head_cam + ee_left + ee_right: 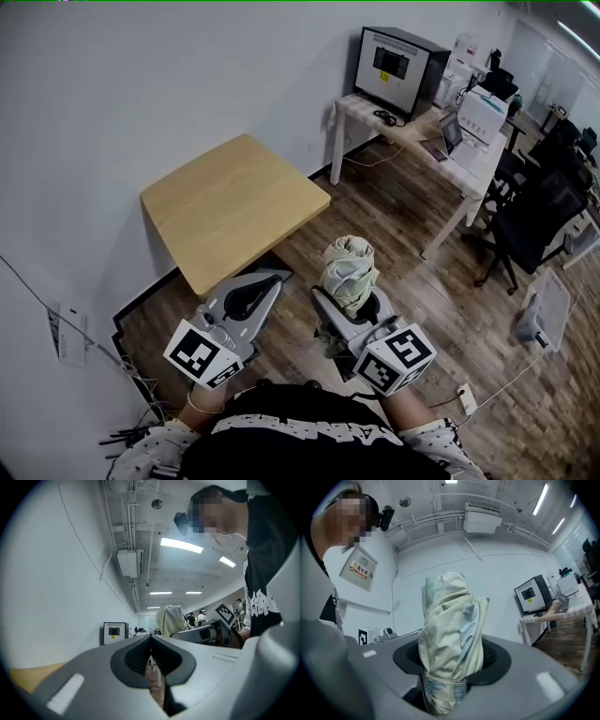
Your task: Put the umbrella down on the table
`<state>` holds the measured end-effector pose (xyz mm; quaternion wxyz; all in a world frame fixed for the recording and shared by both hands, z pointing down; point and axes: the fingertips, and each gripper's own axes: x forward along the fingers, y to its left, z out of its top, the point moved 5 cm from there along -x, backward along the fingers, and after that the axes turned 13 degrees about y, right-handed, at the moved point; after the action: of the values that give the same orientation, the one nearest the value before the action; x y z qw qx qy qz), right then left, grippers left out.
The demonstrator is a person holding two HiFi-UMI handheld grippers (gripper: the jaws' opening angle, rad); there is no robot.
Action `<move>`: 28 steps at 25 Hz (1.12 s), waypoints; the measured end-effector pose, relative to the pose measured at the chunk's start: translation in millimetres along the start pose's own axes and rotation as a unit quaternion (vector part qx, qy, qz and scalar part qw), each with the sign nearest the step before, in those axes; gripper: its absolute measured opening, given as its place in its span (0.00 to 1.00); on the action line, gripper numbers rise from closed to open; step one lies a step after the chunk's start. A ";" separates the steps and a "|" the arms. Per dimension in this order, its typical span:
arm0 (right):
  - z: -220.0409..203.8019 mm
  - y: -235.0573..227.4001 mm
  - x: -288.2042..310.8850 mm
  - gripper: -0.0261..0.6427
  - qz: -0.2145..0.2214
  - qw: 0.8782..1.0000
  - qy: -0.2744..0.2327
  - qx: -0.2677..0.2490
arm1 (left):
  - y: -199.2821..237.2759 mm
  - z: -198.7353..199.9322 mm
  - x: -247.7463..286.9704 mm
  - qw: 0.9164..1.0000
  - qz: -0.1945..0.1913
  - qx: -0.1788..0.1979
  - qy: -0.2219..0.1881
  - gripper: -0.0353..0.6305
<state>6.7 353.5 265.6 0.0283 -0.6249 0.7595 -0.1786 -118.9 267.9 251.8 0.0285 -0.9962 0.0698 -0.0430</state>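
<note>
Head view shows the folded pale cream fabric umbrella [349, 267] standing upright in the right gripper [349, 305], whose jaws are clamped round its lower part. It is not yet over the light wooden square table [234, 202], which sits just beyond, far and left. The left gripper [270, 281] has its jaws pressed together on nothing. From where I stand, nothing is finished — carrying it across and laying it down are both left.

Umbrella [350, 267] in R gripper [349, 305], table [234, 202] ahead
</note>
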 end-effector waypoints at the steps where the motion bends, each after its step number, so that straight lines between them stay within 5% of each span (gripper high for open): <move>1: 0.5 -1.9 -3.2 0.42 -0.001 1.000 -0.001 0.000 | -2.6 0.8 3.2 1.000 -0.002 0.000 0.000 0.05; 28: -12.6 -30.7 -71.4 0.42 0.005 1.000 0.000 0.001 | -74.4 6.3 52.6 1.000 -0.027 0.011 0.011 0.05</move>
<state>47.7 420.1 274.0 0.0296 -0.6212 0.7624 -0.1790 -56.2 334.3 254.5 0.0373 -0.9969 0.0432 -0.0550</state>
